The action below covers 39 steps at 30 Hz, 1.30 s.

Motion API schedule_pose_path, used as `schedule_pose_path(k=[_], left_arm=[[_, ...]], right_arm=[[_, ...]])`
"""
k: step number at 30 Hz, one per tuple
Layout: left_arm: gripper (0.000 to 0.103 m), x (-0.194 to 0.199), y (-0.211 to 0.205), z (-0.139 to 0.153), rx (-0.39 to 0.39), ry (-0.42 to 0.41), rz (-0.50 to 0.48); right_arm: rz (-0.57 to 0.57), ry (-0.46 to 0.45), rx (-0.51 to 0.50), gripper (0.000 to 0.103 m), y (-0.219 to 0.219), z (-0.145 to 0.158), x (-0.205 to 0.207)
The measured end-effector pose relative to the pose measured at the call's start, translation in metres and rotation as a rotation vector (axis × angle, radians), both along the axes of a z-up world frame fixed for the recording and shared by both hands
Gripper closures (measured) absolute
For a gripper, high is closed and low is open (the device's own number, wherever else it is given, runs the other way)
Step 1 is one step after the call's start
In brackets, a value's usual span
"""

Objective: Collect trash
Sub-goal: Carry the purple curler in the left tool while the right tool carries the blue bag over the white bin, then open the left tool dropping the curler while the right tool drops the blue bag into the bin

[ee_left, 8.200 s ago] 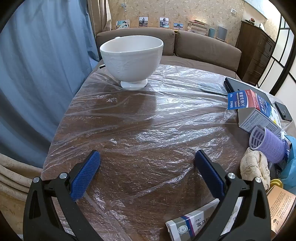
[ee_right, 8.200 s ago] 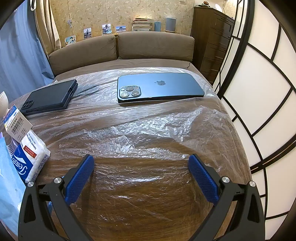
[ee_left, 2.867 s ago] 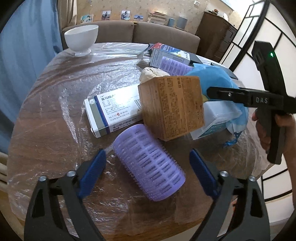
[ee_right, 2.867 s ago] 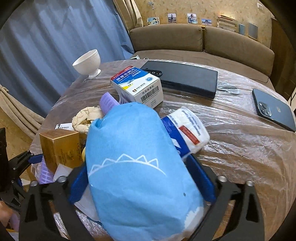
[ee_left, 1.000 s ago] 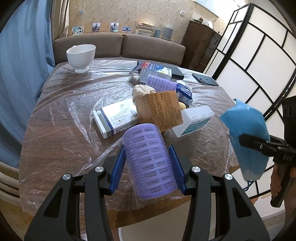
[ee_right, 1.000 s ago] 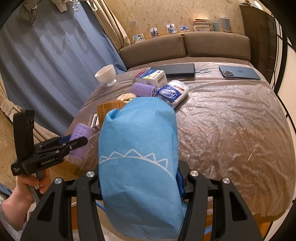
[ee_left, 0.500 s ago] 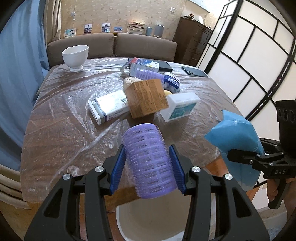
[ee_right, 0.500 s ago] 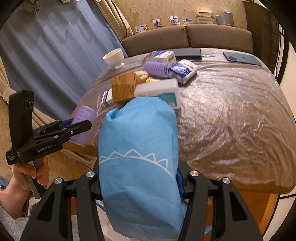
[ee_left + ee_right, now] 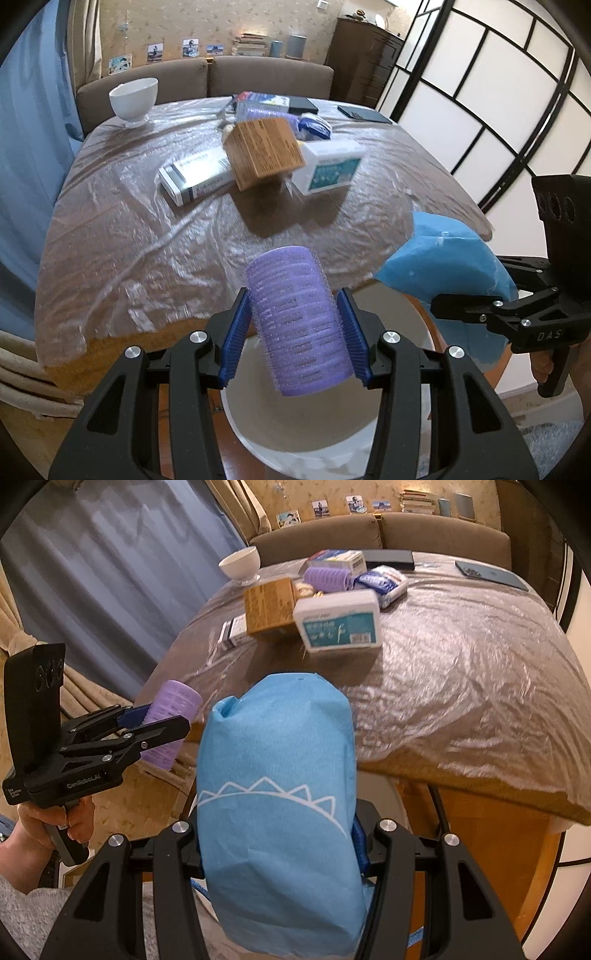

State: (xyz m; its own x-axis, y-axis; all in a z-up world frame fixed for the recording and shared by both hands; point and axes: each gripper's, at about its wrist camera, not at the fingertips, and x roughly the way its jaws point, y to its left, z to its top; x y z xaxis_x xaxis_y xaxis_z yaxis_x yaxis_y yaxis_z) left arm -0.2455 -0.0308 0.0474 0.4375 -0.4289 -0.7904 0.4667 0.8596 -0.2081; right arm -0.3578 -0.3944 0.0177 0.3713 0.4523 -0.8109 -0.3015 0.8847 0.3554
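Past the plastic-covered table's (image 9: 155,236) edge, the left gripper's (image 9: 295,332) fingers clamp a purple cylindrical hair roller (image 9: 297,325) over a round white bin (image 9: 295,439), while the right gripper's (image 9: 277,842) fingers clamp a blue fabric pouch (image 9: 277,812).

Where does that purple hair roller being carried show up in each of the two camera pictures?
Left wrist view: the purple hair roller sits bottom centre, clamped upright in the left claw, above a white bin.
Right wrist view: it is at mid-left, gripped by the same claw beside the table edge.
Shared landmark: the white bowl on the far side of the table.
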Motion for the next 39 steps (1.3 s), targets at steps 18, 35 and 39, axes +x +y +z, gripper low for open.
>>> schedule_pose_path(k=[18,35,39], left_arm=[[0.054,-0.022,-0.009,-0.024,0.061,0.062,-0.085],[0.054,-0.028,-0.016,-0.062,0.121,0.144,-0.134],[0.054,-0.028,-0.016,-0.071,0.134,0.156,-0.140]], right_arm=[[0.016,0.103,-0.027,0.050,0.002,-0.031,-0.018],[0.021,0.196,-0.055,0.050,0.015,-0.073,-0.007],[0.019,0.212,-0.067,0.050,0.018,-0.081,-0.005]])
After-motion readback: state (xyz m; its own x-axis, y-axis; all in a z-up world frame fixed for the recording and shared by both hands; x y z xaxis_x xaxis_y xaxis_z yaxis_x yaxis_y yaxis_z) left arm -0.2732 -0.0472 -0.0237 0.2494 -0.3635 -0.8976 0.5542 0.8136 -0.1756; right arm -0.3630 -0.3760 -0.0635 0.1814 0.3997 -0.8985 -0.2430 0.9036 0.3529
